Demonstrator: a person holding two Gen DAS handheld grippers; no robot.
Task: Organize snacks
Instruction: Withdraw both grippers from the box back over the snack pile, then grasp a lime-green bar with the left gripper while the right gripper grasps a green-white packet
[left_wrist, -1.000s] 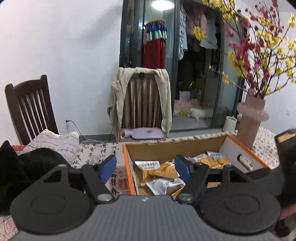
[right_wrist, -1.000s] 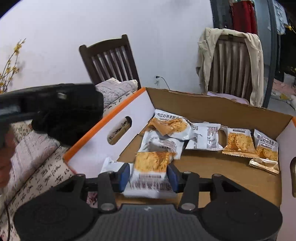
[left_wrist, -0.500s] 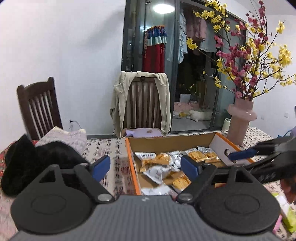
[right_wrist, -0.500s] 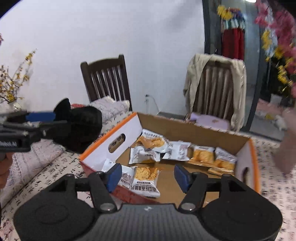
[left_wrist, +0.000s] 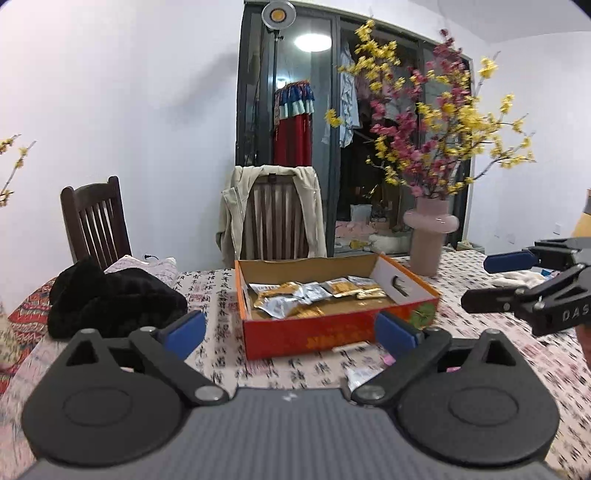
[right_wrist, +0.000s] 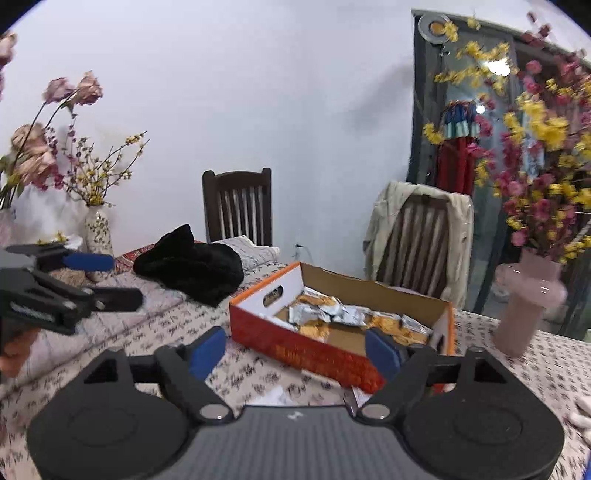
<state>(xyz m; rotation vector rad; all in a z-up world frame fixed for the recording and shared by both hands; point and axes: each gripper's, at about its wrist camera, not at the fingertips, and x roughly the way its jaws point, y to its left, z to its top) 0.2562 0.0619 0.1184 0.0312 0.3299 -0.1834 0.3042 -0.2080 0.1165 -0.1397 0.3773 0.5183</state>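
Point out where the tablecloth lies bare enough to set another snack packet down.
Bare tablecloth lies between the black garment and the snack box. A second strip runs between the box and the pink vase. The box floor is crowded with snack packets; a loose packet lies before it.

In the right wrist view the pink vase (right_wrist: 524, 306) and its blossoms are smeared by blur. The red box (right_wrist: 314, 350) hides the lower halves of its snack packets (right_wrist: 332, 314), whose print is too small to read. A white packet (left_wrist: 364, 374) on the desk (left_wrist: 280, 365) lies partly behind the left tool (left_wrist: 290, 330).
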